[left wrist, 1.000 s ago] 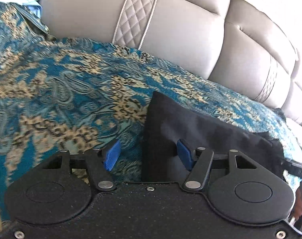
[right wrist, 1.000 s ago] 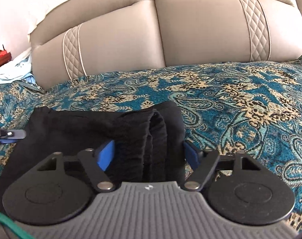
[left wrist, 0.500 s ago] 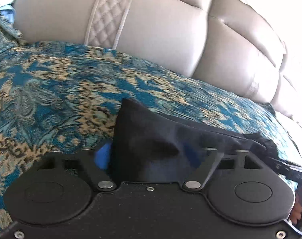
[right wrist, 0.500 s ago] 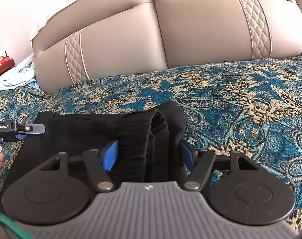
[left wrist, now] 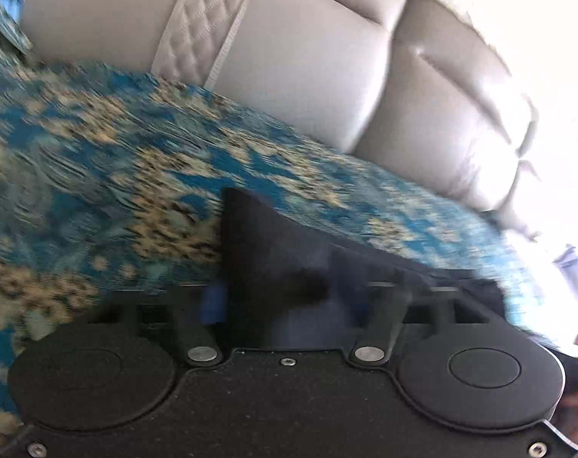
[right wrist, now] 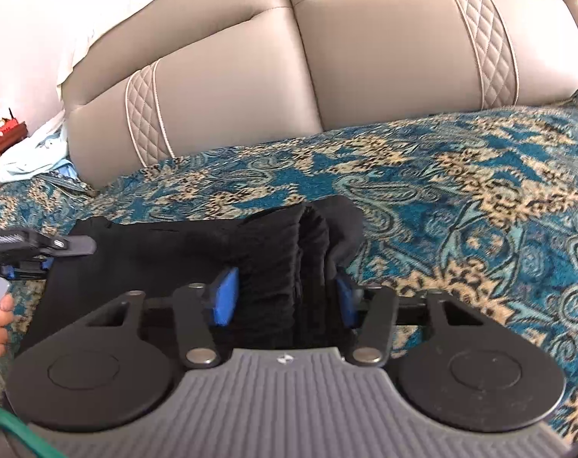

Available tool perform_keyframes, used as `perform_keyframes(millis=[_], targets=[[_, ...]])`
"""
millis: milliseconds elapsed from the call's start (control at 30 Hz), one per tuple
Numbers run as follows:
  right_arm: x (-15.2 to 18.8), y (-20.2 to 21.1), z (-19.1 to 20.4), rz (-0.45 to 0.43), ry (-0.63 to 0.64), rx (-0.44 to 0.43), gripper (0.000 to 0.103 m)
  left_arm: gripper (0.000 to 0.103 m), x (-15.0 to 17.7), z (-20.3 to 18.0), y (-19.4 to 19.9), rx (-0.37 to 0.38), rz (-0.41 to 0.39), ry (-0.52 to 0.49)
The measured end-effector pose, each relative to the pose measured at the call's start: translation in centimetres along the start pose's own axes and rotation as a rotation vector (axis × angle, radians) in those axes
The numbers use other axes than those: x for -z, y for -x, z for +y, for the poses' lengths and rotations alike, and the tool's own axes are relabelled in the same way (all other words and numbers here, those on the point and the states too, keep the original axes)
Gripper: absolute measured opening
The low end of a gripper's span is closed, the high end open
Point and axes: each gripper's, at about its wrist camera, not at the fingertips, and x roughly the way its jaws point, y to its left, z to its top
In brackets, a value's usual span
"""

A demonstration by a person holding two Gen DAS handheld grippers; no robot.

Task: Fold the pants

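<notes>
Black pants (right wrist: 197, 252): folded into flat bundle, lying on blue paisley bedspread (right wrist: 460, 191) near the headboard. Gathered elastic waistband end bunched in thick ribbed layers, sitting betw. blue-padded fingers (right wrist: 224, 297). Opposite end, in left wrist view (left wrist: 273, 259), lifts to a pointed corner above the spread; view blurred, fabric detail unclear.

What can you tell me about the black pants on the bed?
The black pants are soft, plain cloth, folded into a long bundle lying on the blue patterned bedspread. The right gripper has its jaws around the ribbed, bunched end; the left gripper pinches the other end, whose corner sticks up.
</notes>
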Motion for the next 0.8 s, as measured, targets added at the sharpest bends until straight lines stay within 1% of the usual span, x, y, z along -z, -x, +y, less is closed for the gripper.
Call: perform_keyframes(millis=[33, 67, 100, 200, 300, 400, 533, 600, 700, 800], targets=[[-0.1, 0.0, 0.1, 0.007, -0.012, -0.010, 0.040, 0.020, 0.2, 0.1, 0.3, -0.017, -0.011, 0.013], [-0.2, -0.2, 0.4, 0.014, -0.018, -0.018, 0.040, 0.018, 0.4, 0.3, 0.7, -0.012, -0.026, 0.041], [-0.3, -0.4, 0.8, 0.017, -0.016, -0.019, 0.037, 0.016, 0.5, 0.6, 1.1, -0.021, -0.041, 0.067], [-0.7, -1.3, 2.7, 0.021, 0.014, -0.023, 0.033, 0.015, 0.0, 0.9, 1.7, -0.091, -0.081, 0.082], [-1.4, -2.9, 5.0, 0.010, 0.039, -0.009, 0.030, 0.015, -1.9, 1.8, 1.4, -0.139, -0.080, 0.087], [-2.7, -5.0, 6.4, 0.004, 0.005, -0.029, 0.028, 0.015, -4.6, 3.1, 0.9, -0.186, -0.097, 0.087], [-4.2, -8.0, 8.9, -0.008, 0.006, -0.042, 0.028, 0.015, -8.3, 3.8, 0.0, -0.257, -0.128, 0.049], [-4.7, -9.4, 9.7, -0.005, -0.003, -0.042, 0.028, 0.015, -9.9, 4.1, -0.9, -0.289, -0.129, 0.039], [-5.4, -11.4, 10.3, -0.002, -0.027, -0.027, 0.028, 0.016, -11.3, 4.7, -2.8, -0.334, -0.110, 0.031], [-6.1, -12.7, 10.7, -0.006, -0.035, -0.013, 0.029, 0.016, -11.5, 5.3, -4.4, -0.370, -0.094, 0.027]])
